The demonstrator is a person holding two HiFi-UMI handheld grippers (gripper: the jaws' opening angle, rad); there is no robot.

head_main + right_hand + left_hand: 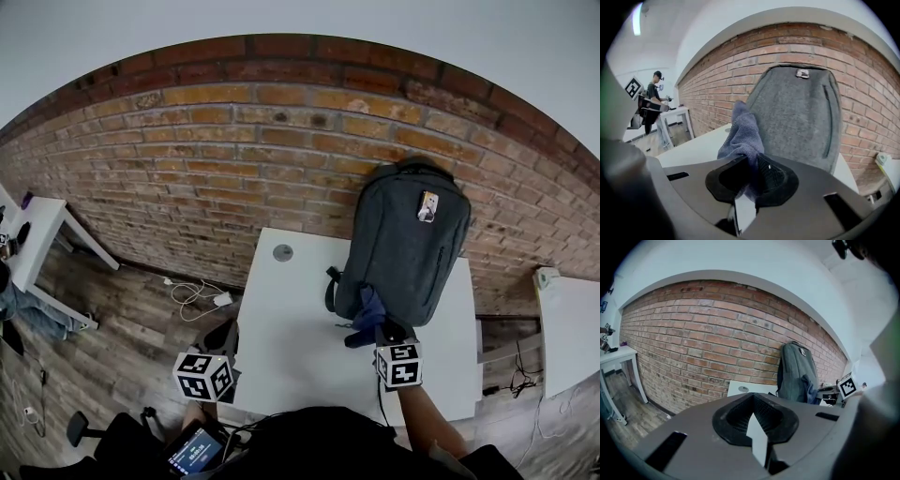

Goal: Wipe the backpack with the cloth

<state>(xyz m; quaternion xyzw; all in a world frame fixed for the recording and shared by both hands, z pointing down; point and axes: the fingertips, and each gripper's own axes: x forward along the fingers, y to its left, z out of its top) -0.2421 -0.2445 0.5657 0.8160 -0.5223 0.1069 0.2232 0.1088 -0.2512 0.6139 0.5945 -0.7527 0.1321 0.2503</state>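
The grey backpack (405, 246) stands upright at the back of the white worktop (286, 323), leaning on the brick wall (187, 159). A small tag (427, 206) sits high on its front, and the print on it is too small to read.

The right gripper (751, 177) has its jaws closed on the blue cloth (740, 136). A fold of the fabric is pinched between the black pads and the rest stands up in front of them. In the head view the cloth lies over the lower left of the backpack's front, beside a dark strap (330, 289). No view shows for certain whether it presses on the fabric or only hangs just before it. In the right gripper view, the gripper's own grey body cuts off the bottom of the backpack, and the cloth covers part of its left edge.

The left gripper (753, 417) is held off the worktop's left edge, well apart from the backpack. Its jaws are together with nothing between them. In the left gripper view the backpack is small and far off, its base hidden behind the gripper body.

A round grommet (282, 252) is set in the worktop near the wall. The worktop's near edge is hidden behind the person's dark clothing. A white cable (194, 293) lies on the wooden floor (122, 347). In the right gripper view another person (651, 101) stands by a white table (675, 112), too far off to make out in detail.
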